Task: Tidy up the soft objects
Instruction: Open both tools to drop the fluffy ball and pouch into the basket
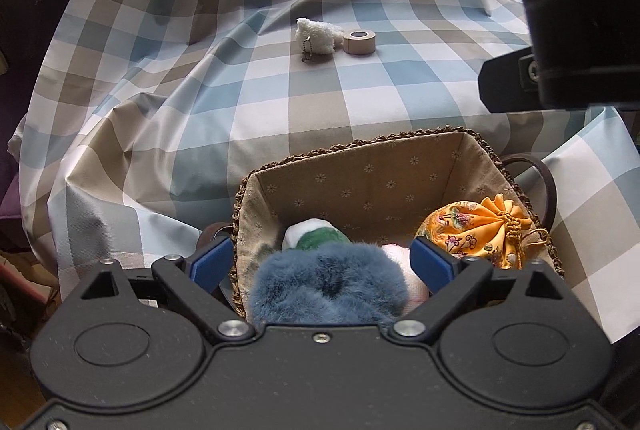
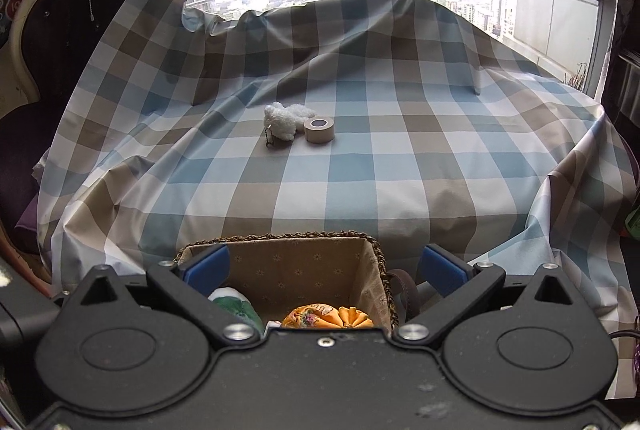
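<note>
A lined wicker basket (image 1: 360,166) (image 2: 296,262) stands at the near edge of the checked cloth. In it lie a fluffy blue scrunchie (image 1: 328,286), a green and white plush (image 1: 316,232) (image 2: 236,304), a pink soft item (image 1: 400,262) and an orange embroidered pouch (image 1: 476,234) (image 2: 324,316). My left gripper (image 1: 324,262) is open over the basket, with the scrunchie lying between its blue pads, apart from them. My right gripper (image 2: 324,268) is open and empty above the basket's right part. A white fluffy toy with a bead chain (image 1: 316,36) (image 2: 284,124) lies far out on the cloth.
A roll of beige tape (image 1: 360,41) (image 2: 319,129) stands right beside the white toy. The checked cloth (image 2: 360,182) drapes over the table and a padded chair (image 2: 40,70) at the left. A window is behind. The right gripper's body (image 1: 580,42) shows in the left wrist view.
</note>
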Tool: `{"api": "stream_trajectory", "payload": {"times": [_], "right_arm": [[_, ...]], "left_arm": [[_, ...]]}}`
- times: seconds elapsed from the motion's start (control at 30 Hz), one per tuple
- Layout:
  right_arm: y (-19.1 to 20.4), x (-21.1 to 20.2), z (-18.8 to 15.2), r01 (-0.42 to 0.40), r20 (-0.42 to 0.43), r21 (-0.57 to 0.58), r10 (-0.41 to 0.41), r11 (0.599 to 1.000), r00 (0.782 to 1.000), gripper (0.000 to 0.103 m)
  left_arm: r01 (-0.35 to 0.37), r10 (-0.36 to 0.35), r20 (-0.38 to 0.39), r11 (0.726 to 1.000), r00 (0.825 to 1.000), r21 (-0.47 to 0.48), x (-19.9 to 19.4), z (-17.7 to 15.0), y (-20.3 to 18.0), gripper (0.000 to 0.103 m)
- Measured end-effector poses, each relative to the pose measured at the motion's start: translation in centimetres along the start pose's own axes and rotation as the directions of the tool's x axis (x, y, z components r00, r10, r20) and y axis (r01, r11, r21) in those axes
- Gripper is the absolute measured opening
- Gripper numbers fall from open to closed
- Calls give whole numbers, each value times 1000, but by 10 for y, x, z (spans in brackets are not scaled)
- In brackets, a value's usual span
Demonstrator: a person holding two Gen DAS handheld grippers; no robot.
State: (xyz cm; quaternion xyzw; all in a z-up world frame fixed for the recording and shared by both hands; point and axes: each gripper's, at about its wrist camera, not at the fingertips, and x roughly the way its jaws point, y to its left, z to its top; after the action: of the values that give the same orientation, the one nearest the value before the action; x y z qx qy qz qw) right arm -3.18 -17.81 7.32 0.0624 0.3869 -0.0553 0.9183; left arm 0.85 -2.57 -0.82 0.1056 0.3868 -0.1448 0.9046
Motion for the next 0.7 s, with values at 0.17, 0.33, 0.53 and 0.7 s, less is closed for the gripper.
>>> {"api": "stream_trajectory", "payload": {"times": [0.17,0.33,0.53,0.7], "right_arm": [[-6,2,-5,-5,-5,15,5,1000,1000,103],[-15,11,-12,-10,-36,49,11,999,999,103],[-25,28,-17,-11,-86,78,18,997,996,103],[-30,44,-18,-6,-124,74,16,997,992,103]], "left_arm": [[-9,9,13,1000,1000,-1,-5,-1,-1,93],[-43,43,15,998,999,-36,-4,-1,6,93],[-84,85,11,995,996,-54,-2,-2,14,93],[-92,92,-6,994,996,-60,4,-4,16,94]]}}
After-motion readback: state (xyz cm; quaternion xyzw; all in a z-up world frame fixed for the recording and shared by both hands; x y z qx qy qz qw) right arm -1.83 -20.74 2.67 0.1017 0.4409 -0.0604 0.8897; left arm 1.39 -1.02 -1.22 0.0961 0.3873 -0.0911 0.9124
